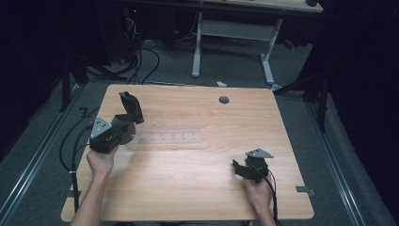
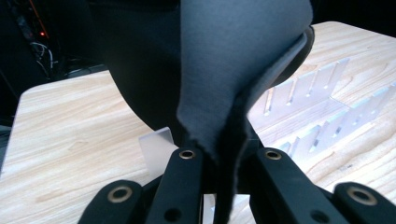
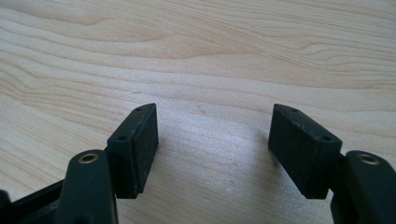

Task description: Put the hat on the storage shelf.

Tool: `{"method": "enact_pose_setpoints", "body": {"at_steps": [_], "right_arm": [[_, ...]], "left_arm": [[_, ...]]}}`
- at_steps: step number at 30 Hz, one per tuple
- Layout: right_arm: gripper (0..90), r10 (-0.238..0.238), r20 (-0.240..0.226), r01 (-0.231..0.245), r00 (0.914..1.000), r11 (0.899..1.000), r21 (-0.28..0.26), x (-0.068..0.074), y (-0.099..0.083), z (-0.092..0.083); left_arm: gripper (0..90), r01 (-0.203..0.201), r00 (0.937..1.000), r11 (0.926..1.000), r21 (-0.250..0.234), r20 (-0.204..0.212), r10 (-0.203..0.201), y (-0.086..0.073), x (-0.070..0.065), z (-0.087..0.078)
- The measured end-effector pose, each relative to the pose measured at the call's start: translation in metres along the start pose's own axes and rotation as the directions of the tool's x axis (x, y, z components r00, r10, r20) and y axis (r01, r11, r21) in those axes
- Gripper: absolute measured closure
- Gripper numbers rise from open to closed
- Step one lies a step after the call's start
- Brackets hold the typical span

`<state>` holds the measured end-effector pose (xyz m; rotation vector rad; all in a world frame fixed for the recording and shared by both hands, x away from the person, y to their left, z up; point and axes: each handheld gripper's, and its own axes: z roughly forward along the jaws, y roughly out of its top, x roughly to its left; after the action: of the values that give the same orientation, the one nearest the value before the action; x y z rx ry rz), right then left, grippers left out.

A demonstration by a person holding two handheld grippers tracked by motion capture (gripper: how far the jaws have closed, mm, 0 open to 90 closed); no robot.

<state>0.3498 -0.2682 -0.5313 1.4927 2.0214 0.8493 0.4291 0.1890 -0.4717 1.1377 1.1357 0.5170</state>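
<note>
Tongs [image 2: 223, 161] pinch dark fabric [image 2: 233, 60] above clear rack [image 2: 317, 107]

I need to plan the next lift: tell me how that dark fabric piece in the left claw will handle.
The dark fabric piece is probably floppy: it folds and bunches where the left claw pinches it. It looks thin at its raw edge, so likely light. It stands up above the claw in the high view, so it may have some body.

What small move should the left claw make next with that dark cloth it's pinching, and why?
Probably lower it toward the clear rack. The left claw is shut on the dark cloth, which stands up above the table right beside the slotted rack. The right claw is open on bare wood, well apart, so it could come over afterwards to help.
</note>
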Motion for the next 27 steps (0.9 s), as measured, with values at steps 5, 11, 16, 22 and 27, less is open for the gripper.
{"method": "enact_pose_setpoints", "body": {"at_steps": [5, 11, 16, 22, 27], "right_arm": [[33.5, 0.0, 0.0, 0.0, 1.0, 1.0, 0.0, 0.0, 0.0, 0.0], [33.5, 0.0, 0.0, 0.0, 1.0, 1.0, 0.0, 0.0, 0.0, 0.0], [33.5, 0.0, 0.0, 0.0, 1.0, 1.0, 0.0, 0.0, 0.0, 0.0], [33.5, 0.001, 0.0, -0.001, 1.0, 1.0, 0.0, 0.0, 0.0, 0.0], [33.5, 0.002, -0.001, -0.002, 1.0, 1.0, 0.001, 0.0, 0.0, 0.0]], "left_arm": [[84.8, 0.025, 0.9996, 0.9996, 0.01, -0.012, -0.025, -0.003, 0.003, -0.001], [82.4, 0.047, 0.9987, 0.998, 0.042, -0.023, -0.046, -0.003, 0.005, -0.005], [71.8, 0.084, 0.996, 0.9945, 0.063, -0.037, -0.081, -0.002, 0.007, -0.008], [49.4, 0.112, 0.9921, 0.9908, 0.075, -0.065, -0.107, 0.001, 0.006, -0.009], [40.6, 0.118, 0.9907, 0.9874, 0.106, -0.08, -0.11, 0.0, 0.005, -0.018]]}}
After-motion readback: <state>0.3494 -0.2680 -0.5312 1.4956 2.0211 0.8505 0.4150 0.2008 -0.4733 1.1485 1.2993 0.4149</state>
